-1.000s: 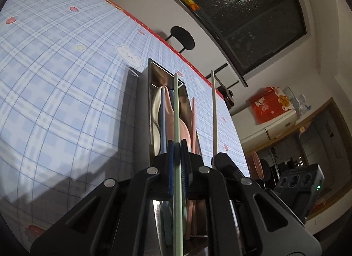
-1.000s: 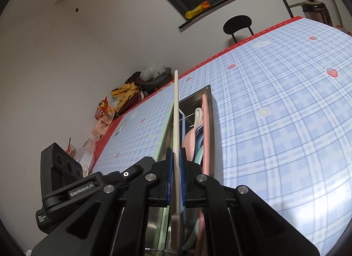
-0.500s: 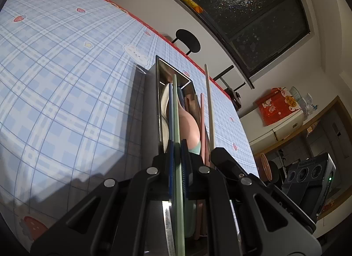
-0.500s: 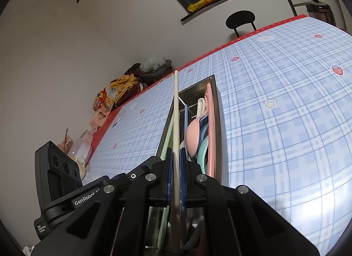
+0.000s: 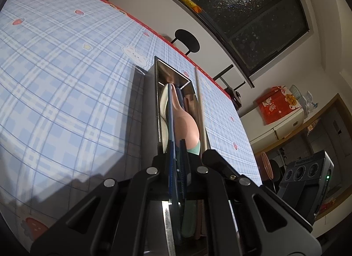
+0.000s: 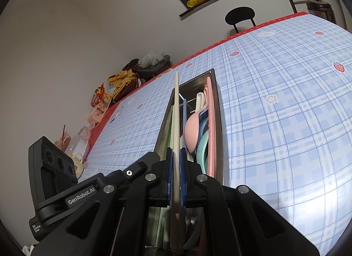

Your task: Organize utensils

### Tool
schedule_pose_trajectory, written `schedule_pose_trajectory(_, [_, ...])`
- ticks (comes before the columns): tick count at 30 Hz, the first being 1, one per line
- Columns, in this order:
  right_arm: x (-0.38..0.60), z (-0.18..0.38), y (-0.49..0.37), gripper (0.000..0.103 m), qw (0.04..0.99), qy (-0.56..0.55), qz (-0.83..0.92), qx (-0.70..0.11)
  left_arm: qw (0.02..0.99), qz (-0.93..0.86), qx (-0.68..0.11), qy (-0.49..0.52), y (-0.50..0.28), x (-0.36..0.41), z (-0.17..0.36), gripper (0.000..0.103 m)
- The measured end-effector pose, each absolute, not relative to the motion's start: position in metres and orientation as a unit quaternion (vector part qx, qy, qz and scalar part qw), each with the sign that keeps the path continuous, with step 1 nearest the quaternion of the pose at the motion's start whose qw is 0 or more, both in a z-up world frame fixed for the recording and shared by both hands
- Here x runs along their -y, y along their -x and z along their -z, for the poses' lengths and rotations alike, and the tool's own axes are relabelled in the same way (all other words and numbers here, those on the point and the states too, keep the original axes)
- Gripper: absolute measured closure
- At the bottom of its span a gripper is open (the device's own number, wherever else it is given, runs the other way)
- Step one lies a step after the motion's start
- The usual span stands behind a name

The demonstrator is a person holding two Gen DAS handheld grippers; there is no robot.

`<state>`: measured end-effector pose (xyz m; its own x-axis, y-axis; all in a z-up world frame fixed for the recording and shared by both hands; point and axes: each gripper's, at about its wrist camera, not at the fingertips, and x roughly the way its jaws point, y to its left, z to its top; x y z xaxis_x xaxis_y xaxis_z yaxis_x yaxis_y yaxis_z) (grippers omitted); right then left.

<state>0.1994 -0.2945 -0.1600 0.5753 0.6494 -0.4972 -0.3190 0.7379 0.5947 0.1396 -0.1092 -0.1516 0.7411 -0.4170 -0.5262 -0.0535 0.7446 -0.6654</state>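
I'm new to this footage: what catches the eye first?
A long steel tray packed with pastel utensils lies mid-table on a blue plaid cloth. The right gripper pinches a cream chopstick over the tray, its jaws starting to open. A pink spoon tops the pile.

One steel tray (image 6: pixel 220 110) sits on the worktop (image 6: pixel 286 110). Inside it lie several pastel spoons – one pink spoon (image 6: pixel 191 129), one white (image 6: pixel 199 99), one mint (image 6: pixel 201 150); the rest overlap too much to count. Two grippers – the left gripper (image 5: pixel 177 146) and the right gripper (image 6: pixel 175 157) – and one cream chopstick (image 6: pixel 176 110). One black stool (image 6: pixel 239 15).
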Motion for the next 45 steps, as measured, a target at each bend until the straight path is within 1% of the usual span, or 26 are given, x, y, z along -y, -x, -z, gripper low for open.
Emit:
schedule_pose_trajectory(3, [0.293, 0.159, -0.199, 0.093, 0.857, -0.226, -0.289, -0.362, 0.875, 0.1, -0.335, 0.334, -0.136, 0.105, 0.145, 0.089])
schedule_pose_trajectory(5, [0.292, 0.156, -0.197, 0.085, 0.858, -0.225, -0.295, -0.355, 0.884, 0.092, -0.328, 0.32, -0.133, 0.102, 0.139, 0.085])
schedule_pose_trajectory(7, [0.292, 0.152, -0.194, 0.071, 0.861, -0.224, -0.3, -0.343, 0.893, 0.082, -0.327, 0.298, -0.131, 0.1, 0.132, 0.084])
schedule_pose_trajectory(8, [0.292, 0.149, -0.193, 0.067, 0.864, -0.221, -0.301, -0.337, 0.897, 0.078, -0.325, 0.291, -0.129, 0.098, 0.129, 0.081])
schedule_pose_trajectory(10, [0.293, 0.144, -0.19, 0.056, 0.873, -0.214, -0.295, -0.324, 0.902, 0.07, -0.32, 0.282, -0.126, 0.093, 0.125, 0.077])
schedule_pose_trajectory(13, [0.295, 0.14, -0.188, 0.048, 0.882, -0.207, -0.286, -0.313, 0.908, 0.054, -0.315, 0.27, -0.121, 0.081, 0.119, 0.073])
schedule_pose_trajectory(16, [0.297, 0.136, -0.186, 0.044, 0.893, -0.195, -0.268, -0.305, 0.912, 0.045, -0.313, 0.261, -0.114, 0.07, 0.114, 0.072])
schedule_pose_trajectory(19, [0.299, 0.132, -0.183, 0.043, 0.906, -0.184, -0.244, -0.294, 0.916, 0.039, -0.313, 0.249, -0.108, 0.061, 0.109, 0.07])
schedule_pose_trajectory(21, [0.298, 0.128, -0.18, 0.042, 0.919, -0.164, -0.216, -0.286, 0.919, 0.036, -0.313, 0.236, -0.105, 0.054, 0.104, 0.07])
schedule_pose_trajectory(26, [0.293, 0.115, -0.167, 0.037, 0.942, -0.108, -0.159, -0.274, 0.933, 0.03, -0.297, 0.2, -0.091, 0.035, 0.089, 0.067])
schedule_pose_trajectory(30, [0.291, 0.1, -0.154, 0.029, 0.951, -0.072, -0.131, -0.272, 0.945, 0.026, -0.278, 0.17, -0.08, 0.018, 0.072, 0.064])
schedule_pose_trajectory(34, [0.291, 0.073, -0.134, 0.016, 0.962, -0.042, -0.099, -0.25, 0.958, 0.02, -0.251, 0.138, -0.065, 0.0, 0.05, 0.054])
schedule_pose_trajectory(35, [0.292, 0.068, -0.129, 0.012, 0.964, -0.038, -0.096, -0.245, 0.961, 0.016, -0.243, 0.128, -0.06, -0.005, 0.044, 0.049])
schedule_pose_trajectory(36, [0.292, 0.059, -0.123, 0.006, 0.966, -0.033, -0.091, -0.238, 0.965, 0.011, -0.235, 0.118, -0.056, -0.009, 0.037, 0.047])
schedule_pose_trajectory(37, [0.293, 0.052, -0.117, 0.006, 0.969, -0.027, -0.085, -0.231, 0.967, 0.01, -0.229, 0.111, -0.052, -0.012, 0.032, 0.04])
schedule_pose_trajectory(38, [0.293, 0.044, -0.111, 0.006, 0.971, -0.018, -0.078, -0.226, 0.97, 0.007, -0.219, 0.102, -0.048, -0.015, 0.026, 0.03])
schedule_pose_trajectory(39, [0.293, 0.038, -0.106, 0.006, 0.973, -0.01, -0.069, -0.222, 0.975, 0.0, -0.205, 0.089, -0.042, -0.019, 0.019, 0.023])
schedule_pose_trajectory(40, [0.293, 0.031, -0.102, 0.006, 0.974, -0.004, -0.059, -0.218, 0.977, -0.006, -0.196, 0.08, -0.037, -0.02, 0.014, 0.012])
schedule_pose_trajectory(41, [0.294, 0.025, -0.096, 0.006, 0.976, 0.001, -0.046, -0.212, 0.98, -0.01, -0.186, 0.071, -0.032, -0.022, 0.009, 0.007])
schedule_pose_trajectory(42, [0.294, 0.021, -0.092, 0.006, 0.977, 0.003, -0.038, -0.209, 0.983, -0.014, -0.173, 0.058, -0.026, -0.024, 0.003, 0.006])
schedule_pose_trajectory(45, [0.292, 0.009, -0.077, 0.006, 0.98, 0.009, -0.011, -0.196, 0.986, -0.019, -0.164, 0.035, -0.02, -0.026, -0.009, 0.006])
